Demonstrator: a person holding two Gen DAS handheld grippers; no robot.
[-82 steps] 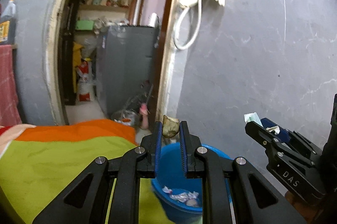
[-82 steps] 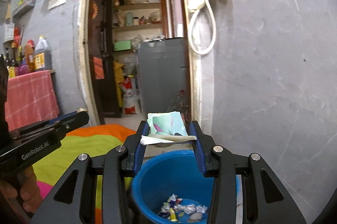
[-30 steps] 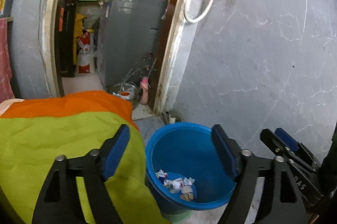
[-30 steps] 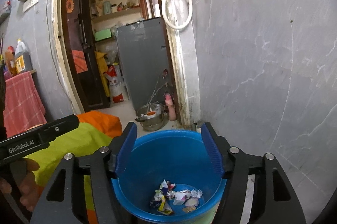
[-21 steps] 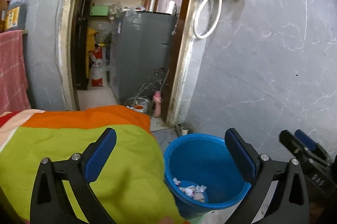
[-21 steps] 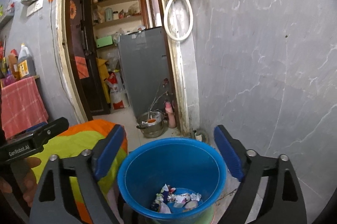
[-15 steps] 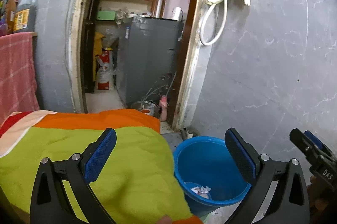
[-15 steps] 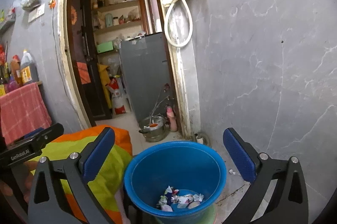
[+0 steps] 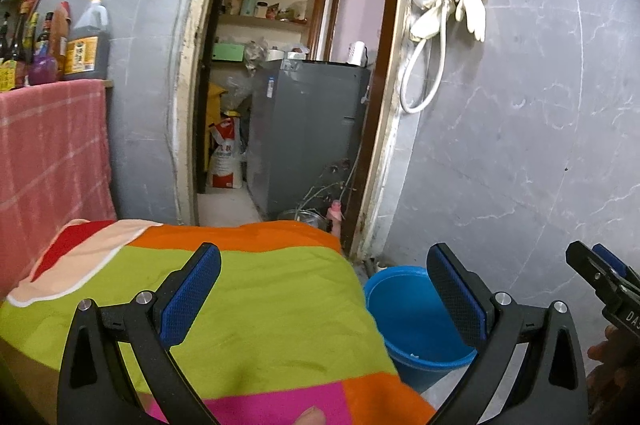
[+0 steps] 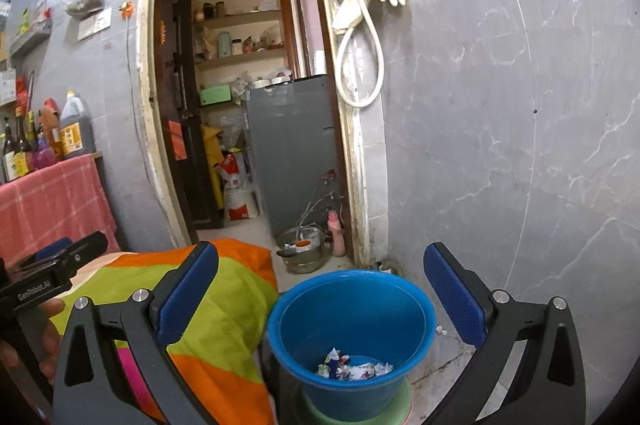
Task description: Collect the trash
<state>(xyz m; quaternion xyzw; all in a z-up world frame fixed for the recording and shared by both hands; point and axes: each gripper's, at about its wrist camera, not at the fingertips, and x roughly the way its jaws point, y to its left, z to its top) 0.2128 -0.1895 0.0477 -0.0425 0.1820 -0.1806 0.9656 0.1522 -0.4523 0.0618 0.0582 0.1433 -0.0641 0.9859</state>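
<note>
A blue bucket stands on the floor beside the bed, with crumpled wrappers and paper scraps lying at its bottom. In the left wrist view the same bucket shows low at the right. My right gripper is open, its jaws spread wide above and in front of the bucket, nothing between them. My left gripper is open too and empty, held over the bright bedcover. Each gripper's tip shows at the edge of the other's view, the right gripper and the left gripper.
A grey marbled wall rises behind the bucket. A doorway opens onto a storeroom with a grey cabinet, shelves and a steel pot on the floor. Gloves and a hose hang by the frame. Bottles stand above a pink cloth at left.
Both grippers let their trash fall into the bucket and opened wide. Both have since pulled back and up from the bucket, the left one swinging over the bedcover.
</note>
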